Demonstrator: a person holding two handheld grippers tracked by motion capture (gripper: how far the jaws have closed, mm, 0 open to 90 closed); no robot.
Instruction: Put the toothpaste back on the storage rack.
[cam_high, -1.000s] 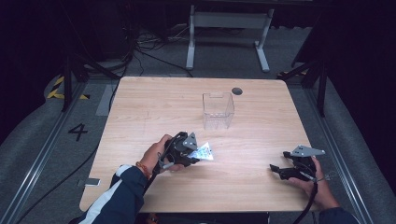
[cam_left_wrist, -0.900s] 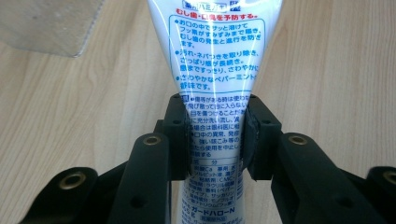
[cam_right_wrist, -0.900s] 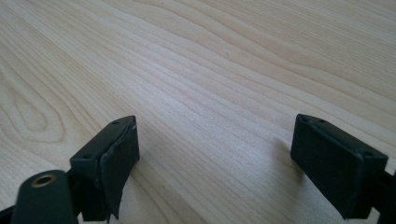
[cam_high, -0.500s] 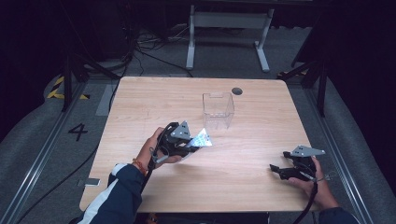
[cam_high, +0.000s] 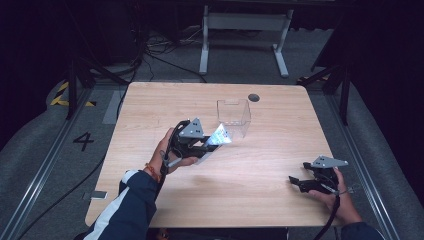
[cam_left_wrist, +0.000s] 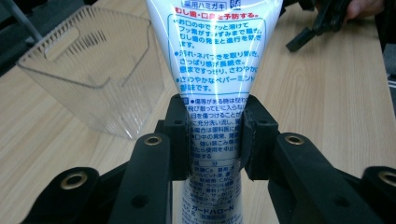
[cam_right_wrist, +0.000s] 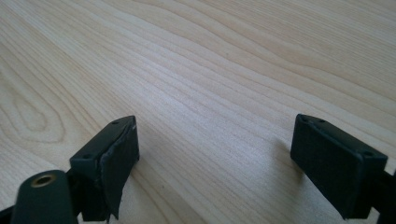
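Left tool (cam_left_wrist: 215, 140) pinching a white plastic toothpaste tube with blue and red Japanese print (cam_left_wrist: 217, 70) around its narrow part, tube lifted off the light wooden table (cam_high: 250, 170), wide flat end pointing toward the clear ribbed plastic box (cam_high: 233, 116) standing just beyond it; right tool (cam_right_wrist: 215, 154) spread wide with nothing between, low over table near its right front edge, well apart from tube
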